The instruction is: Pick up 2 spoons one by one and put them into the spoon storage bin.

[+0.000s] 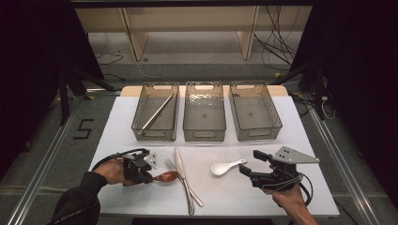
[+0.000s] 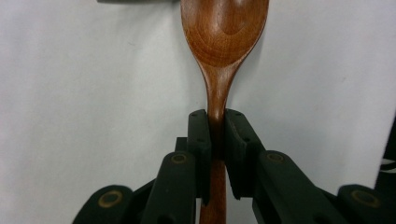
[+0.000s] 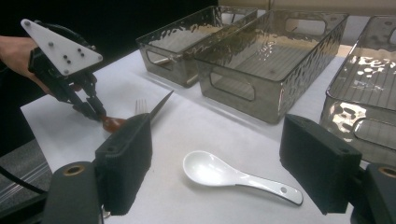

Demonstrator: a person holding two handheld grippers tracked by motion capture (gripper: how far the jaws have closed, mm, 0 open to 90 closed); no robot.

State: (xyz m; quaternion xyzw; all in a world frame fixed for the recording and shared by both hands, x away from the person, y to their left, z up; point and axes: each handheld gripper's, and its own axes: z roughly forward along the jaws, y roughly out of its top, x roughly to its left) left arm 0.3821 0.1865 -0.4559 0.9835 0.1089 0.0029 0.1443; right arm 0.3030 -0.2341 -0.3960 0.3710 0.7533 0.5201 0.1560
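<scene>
Between the left hand-held gripper's closed jaws, the wooden spoon's handle.

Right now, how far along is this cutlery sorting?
Early on. One item, a pair of chopsticks, already lies in the left bin; the middle bin and right bin hold nothing. In hand: the left gripper is shut on the wooden spoon, low at the table. The right gripper stands open at the white spoon. The fork and knife still lie on the table.
</scene>
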